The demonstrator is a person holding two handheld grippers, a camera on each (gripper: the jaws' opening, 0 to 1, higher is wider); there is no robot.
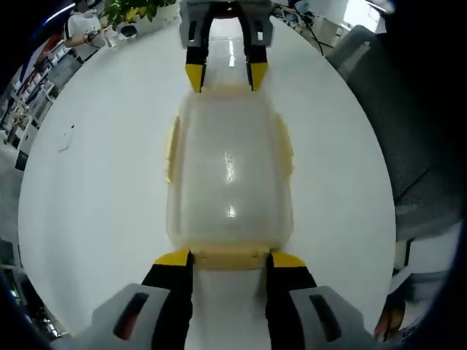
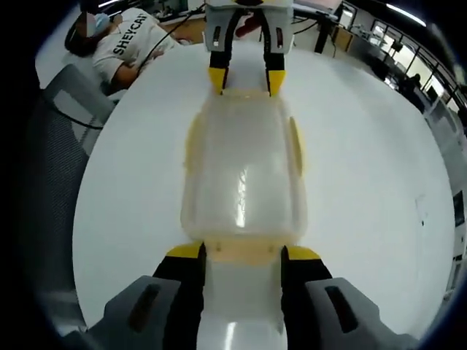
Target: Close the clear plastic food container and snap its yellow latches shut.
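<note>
The clear plastic container (image 1: 230, 175) lies lengthwise on the white table (image 1: 102, 204) with its lid on. Yellow side latches (image 1: 172, 149) run along both long edges. My left gripper (image 1: 230, 259) is open, its yellow tips flanking the pale yellow end latch (image 1: 230, 257) at the near end. My right gripper (image 1: 226, 73) is open at the far end, tips astride that edge. In the right gripper view the same container (image 2: 243, 168) sits between my right gripper (image 2: 243, 253) and my left gripper (image 2: 246, 79); a side latch (image 2: 295, 146) shows on its right edge.
A grey chair (image 1: 408, 146) stands past the table's edge, also seen as a chair (image 2: 58, 109) in the right gripper view. A person in a white shirt (image 2: 124, 44) sits beyond the table. A potted plant (image 1: 135, 9) is at the far rim.
</note>
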